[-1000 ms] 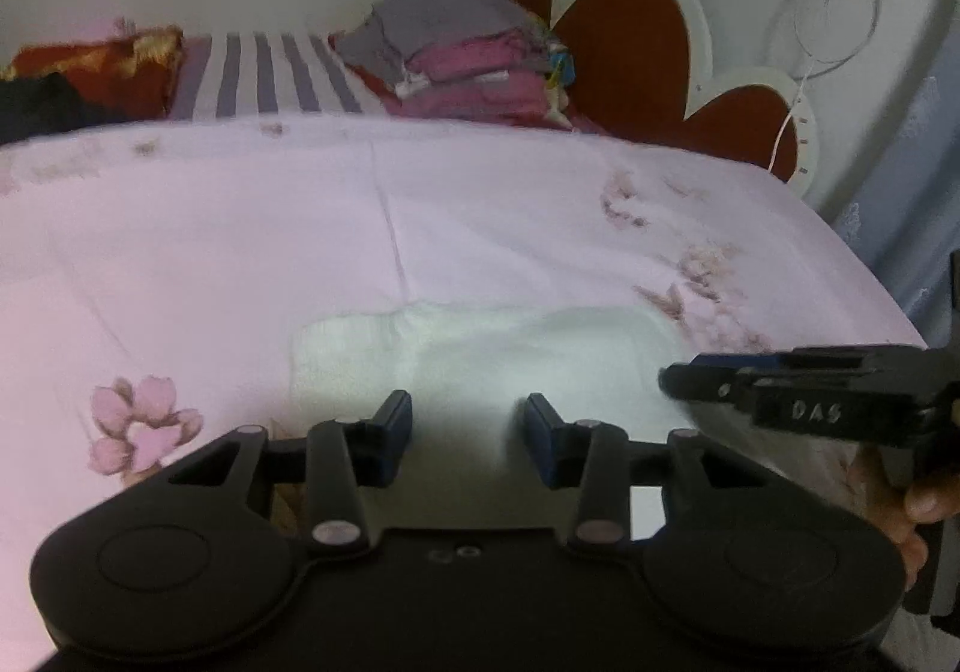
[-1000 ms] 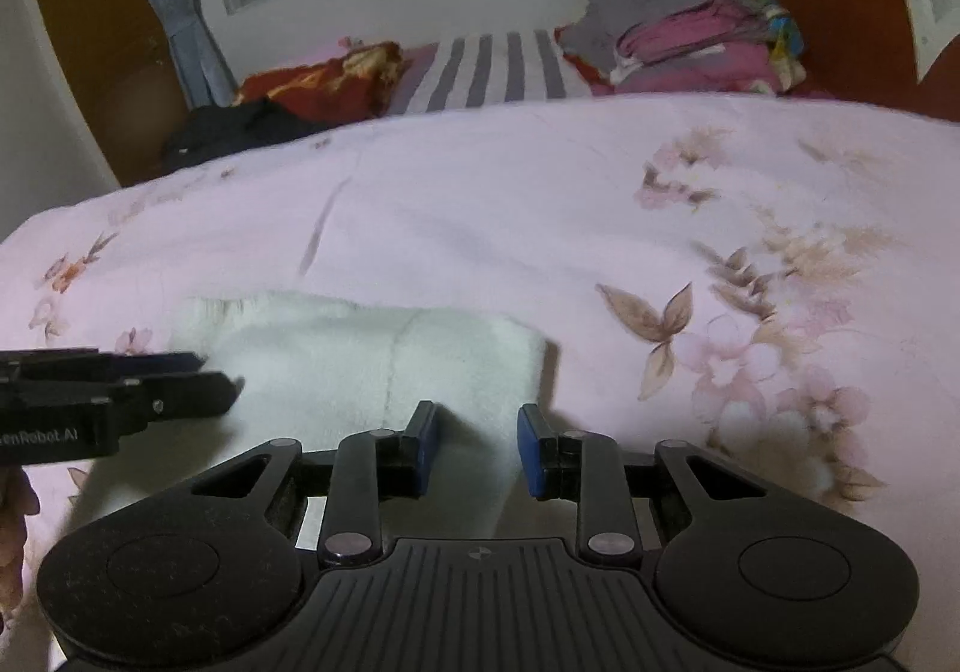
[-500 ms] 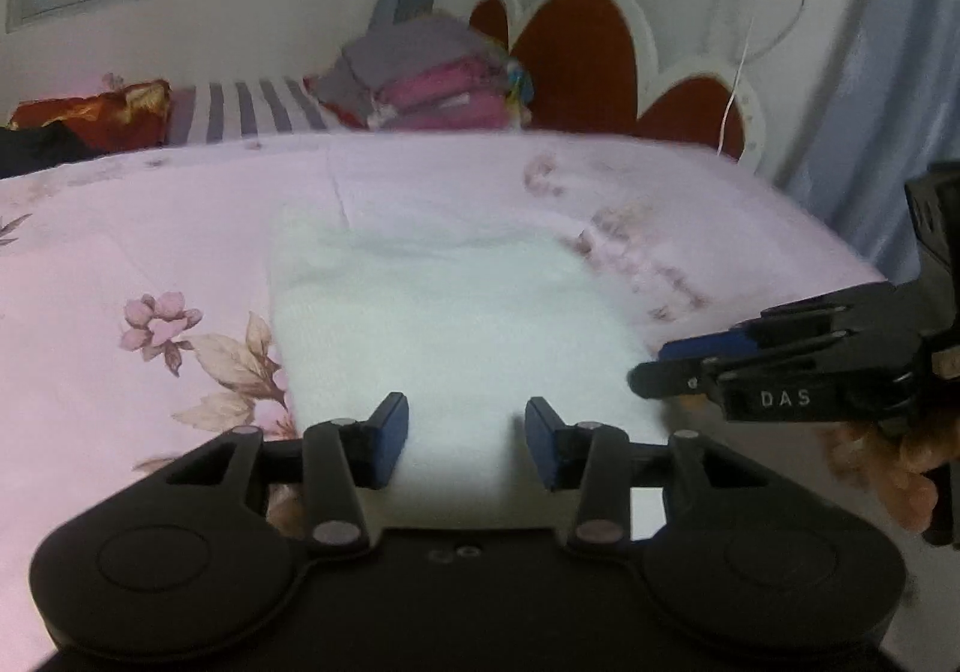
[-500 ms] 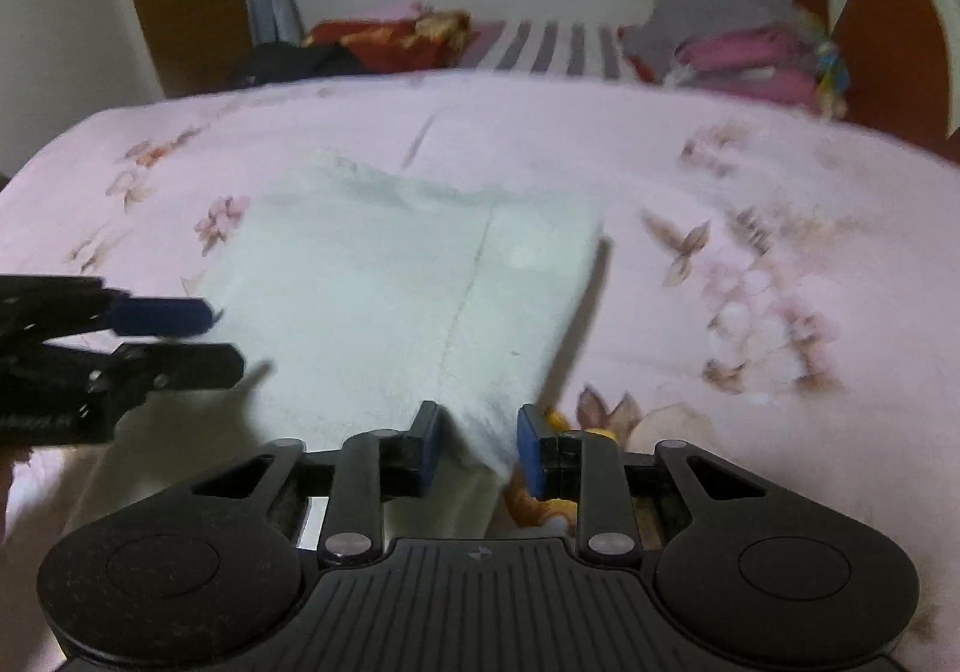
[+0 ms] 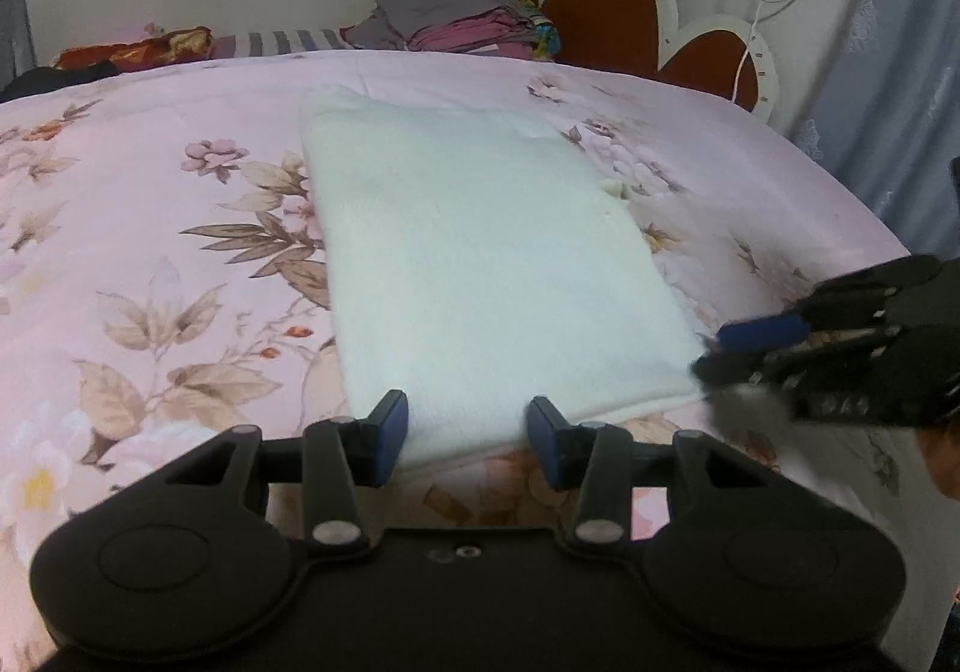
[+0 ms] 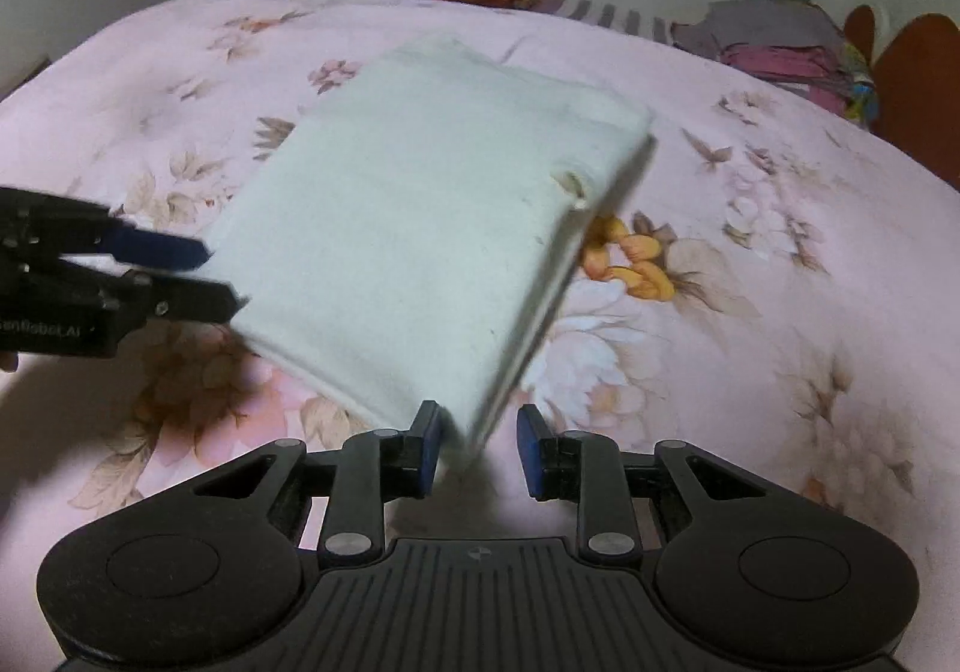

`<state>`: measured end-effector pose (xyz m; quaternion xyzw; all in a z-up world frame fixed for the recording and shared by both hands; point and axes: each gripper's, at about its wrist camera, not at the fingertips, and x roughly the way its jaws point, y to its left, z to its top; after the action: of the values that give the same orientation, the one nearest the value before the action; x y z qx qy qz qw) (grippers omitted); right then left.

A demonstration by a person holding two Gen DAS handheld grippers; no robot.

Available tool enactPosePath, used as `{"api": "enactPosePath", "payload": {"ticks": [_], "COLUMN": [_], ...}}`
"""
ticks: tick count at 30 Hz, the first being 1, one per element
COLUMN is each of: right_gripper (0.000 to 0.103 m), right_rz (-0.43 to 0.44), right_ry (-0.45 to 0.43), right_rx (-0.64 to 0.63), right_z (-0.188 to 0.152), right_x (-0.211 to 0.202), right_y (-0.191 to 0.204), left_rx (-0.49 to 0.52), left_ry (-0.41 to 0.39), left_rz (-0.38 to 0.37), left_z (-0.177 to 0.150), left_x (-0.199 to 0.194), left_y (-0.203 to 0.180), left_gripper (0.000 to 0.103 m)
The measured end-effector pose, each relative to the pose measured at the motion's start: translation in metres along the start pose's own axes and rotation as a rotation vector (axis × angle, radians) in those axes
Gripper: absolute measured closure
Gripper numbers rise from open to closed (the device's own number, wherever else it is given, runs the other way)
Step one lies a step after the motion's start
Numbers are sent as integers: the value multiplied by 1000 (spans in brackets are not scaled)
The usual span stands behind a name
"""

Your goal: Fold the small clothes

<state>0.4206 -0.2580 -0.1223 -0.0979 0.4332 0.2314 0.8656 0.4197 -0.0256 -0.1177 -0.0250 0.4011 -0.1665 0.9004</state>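
A white folded cloth (image 5: 480, 264) lies lengthwise on the pink flowered bedcover (image 5: 150, 252). Its near edge fills the gap between my left gripper's (image 5: 468, 444) blue pads, whose jaws are opening slightly while still touching it. In the right wrist view the cloth (image 6: 408, 228) is tilted, its near corner raised off the cover between my right gripper's (image 6: 478, 450) pads, which are shut on it. Each gripper shows in the other's view: the right gripper (image 5: 714, 354) at the cloth's near right corner, the left gripper (image 6: 204, 276) at its near left corner.
A stack of folded clothes (image 5: 468, 21) sits at the far end of the bed beside a striped pillow (image 5: 282, 42). A red and white headboard (image 5: 606, 6) and a curtain (image 5: 888, 72) stand to the right. A hand (image 5: 942, 462) holds the right gripper.
Both grippers have drawn back across the bed with the cloth in them. The cloth now stretches out long in front, and the right wrist view has rolled so the cloth looks tilted.
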Motion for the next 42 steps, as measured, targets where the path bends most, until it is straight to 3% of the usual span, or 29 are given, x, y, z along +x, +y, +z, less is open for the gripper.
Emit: {"api": "enactPosePath", "payload": {"ticks": [3, 5, 7, 9, 15, 16, 18, 19, 21, 26, 31, 33, 36, 38, 40, 42], "right_gripper": [76, 76, 75, 75, 75, 75, 57, 36, 32, 32, 32, 32, 32, 32, 32, 32], "right_rz": [38, 65, 60, 45, 77, 75, 58, 45, 53, 116, 192, 240, 330, 360, 384, 422], "right_ry": [-86, -128, -96, 26, 3, -7, -29, -42, -82, -121, -135, -147, -179, -200, -185, -167], "right_rx": [71, 111, 114, 134, 267, 306, 360, 376, 400, 459, 560, 623, 802, 842, 860, 862], "right_z": [4, 8, 10, 8, 1, 1, 0, 0, 1, 5, 8, 9, 8, 13, 19, 26], "right_x": [-24, -25, -13, 9, 1, -1, -9, -12, -19, -24, -14, -9, 3, 11, 23, 36], "right_y": [-1, -1, 1, 1, -16, -22, -29, -32, -41, -63, -86, -97, -122, -134, -141, -145], "left_rx": [-60, -85, -87, -71, -67, -73, -86, -85, -81, -93, -130, -210, -419, -537, -585, -571], "left_ry": [-54, -47, 4, 69, 77, 77, 71, 64, 49, 46, 30, 17, 7, 12, 16, 30], "left_rz": [25, 55, 75, 109, 150, 151, 163, 176, 187, 202, 154, 132, 47, -30, -44, -60], "left_z": [4, 7, 7, 0, -10, -10, -9, -8, -6, -2, 7, 16, 31, 39, 47, 57], "left_x": [-10, -4, 8, 20, 16, 14, 9, 8, 6, -1, -3, 1, 13, 27, 39, 51], "left_y": [1, 2, -1, -6, -15, -16, -17, -18, -19, -18, -5, 13, 53, 78, 92, 97], "left_gripper": [54, 47, 45, 39, 37, 32, 17, 13, 10, 10, 11, 15, 22, 25, 29, 29]}}
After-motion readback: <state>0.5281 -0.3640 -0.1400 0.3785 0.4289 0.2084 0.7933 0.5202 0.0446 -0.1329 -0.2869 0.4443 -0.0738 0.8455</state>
